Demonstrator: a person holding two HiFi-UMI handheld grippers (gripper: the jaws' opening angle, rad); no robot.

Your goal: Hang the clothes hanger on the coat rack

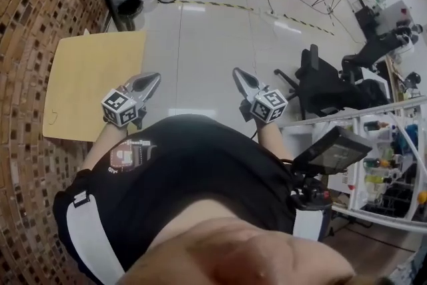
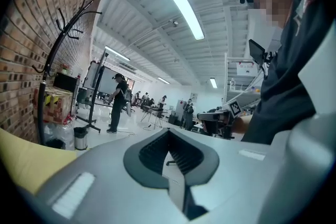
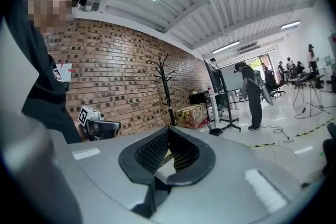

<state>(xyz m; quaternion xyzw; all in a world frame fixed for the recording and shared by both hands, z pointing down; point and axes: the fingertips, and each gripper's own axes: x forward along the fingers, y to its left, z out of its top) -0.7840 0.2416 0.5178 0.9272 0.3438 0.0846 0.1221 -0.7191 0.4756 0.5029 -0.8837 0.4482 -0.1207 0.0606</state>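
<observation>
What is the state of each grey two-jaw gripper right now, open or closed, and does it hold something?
left grey gripper: closed, holding nothing.
right grey gripper: closed, holding nothing.

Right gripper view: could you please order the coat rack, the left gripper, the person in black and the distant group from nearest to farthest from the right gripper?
From the right gripper:
1. left gripper, close at the left.
2. coat rack, centre, by the brick wall.
3. person in black, right of centre, mid-room.
4. distant group, far right, room's end.
</observation>
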